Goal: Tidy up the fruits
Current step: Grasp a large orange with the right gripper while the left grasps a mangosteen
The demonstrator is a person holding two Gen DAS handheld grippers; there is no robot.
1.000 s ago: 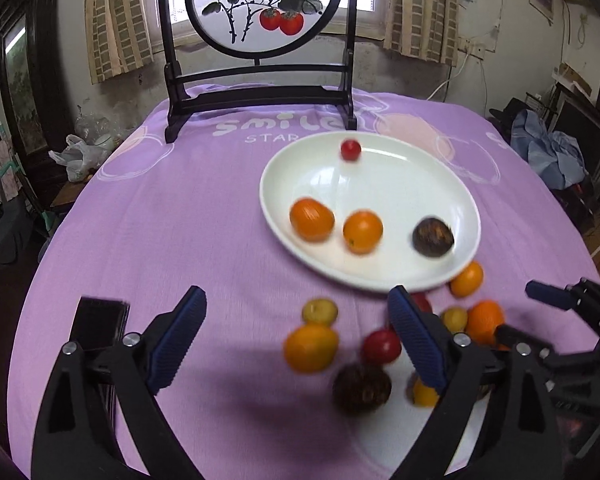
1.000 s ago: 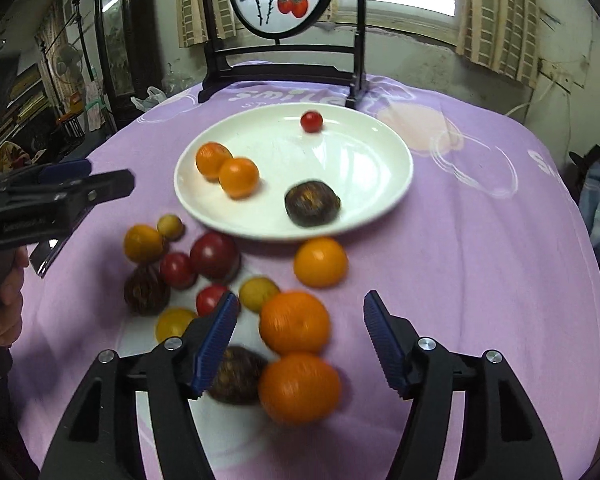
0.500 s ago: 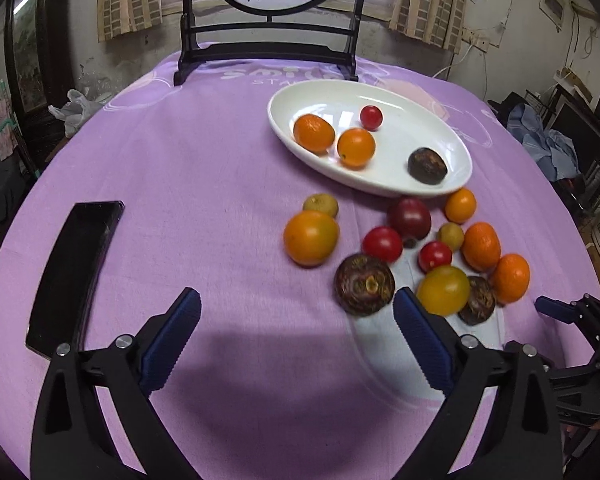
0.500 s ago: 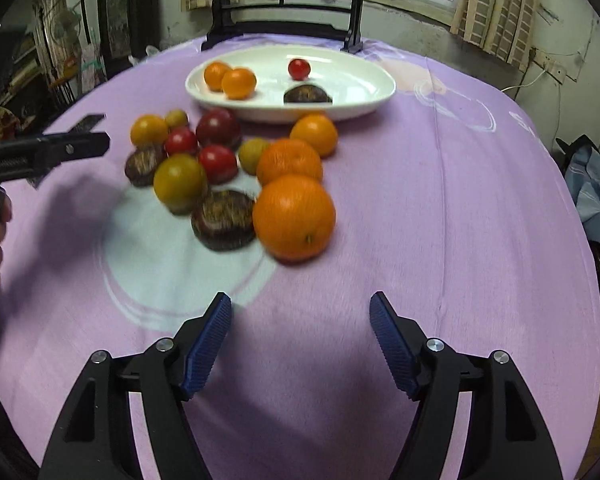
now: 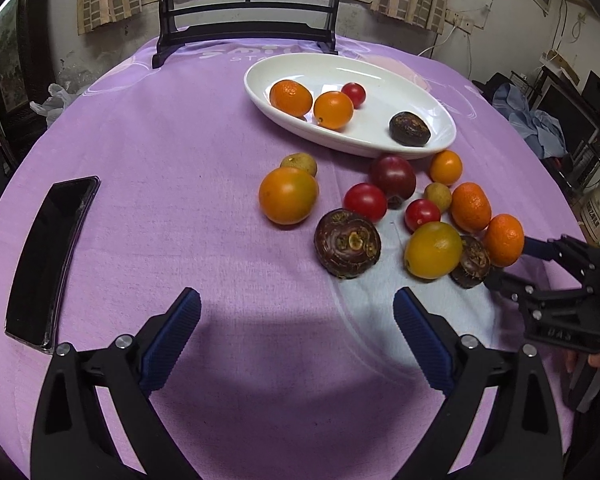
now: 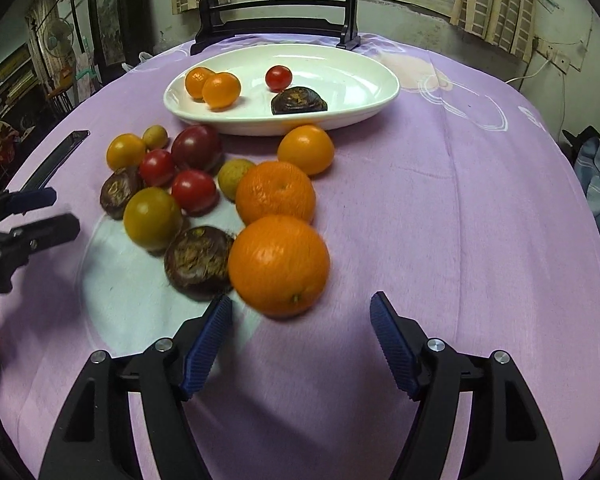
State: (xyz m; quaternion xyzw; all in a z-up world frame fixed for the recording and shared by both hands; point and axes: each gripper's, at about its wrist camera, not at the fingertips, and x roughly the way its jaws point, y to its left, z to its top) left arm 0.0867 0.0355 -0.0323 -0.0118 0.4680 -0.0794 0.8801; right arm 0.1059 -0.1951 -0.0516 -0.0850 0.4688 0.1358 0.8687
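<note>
Both grippers have dropped low and pulled back since a second ago, and the fruit pile now sits ahead of them instead of under them.

Left to right: a black phone [image 5: 50, 256] lies far left; the left gripper [image 5: 296, 334] hangs empty with fingers spread, the brown ridged fruit [image 5: 347, 243] just beyond its tips. The white plate [image 6: 380, 92] at the far side holds four pieces: two small oranges, a cherry tomato, one dark fruit. About a dozen are left on the purple cloth [image 6: 440, 200]. The right gripper [image 6: 300, 338] is spread wide and empty, the near orange [image 6: 279, 265] just ahead, nearer its left finger.
</note>
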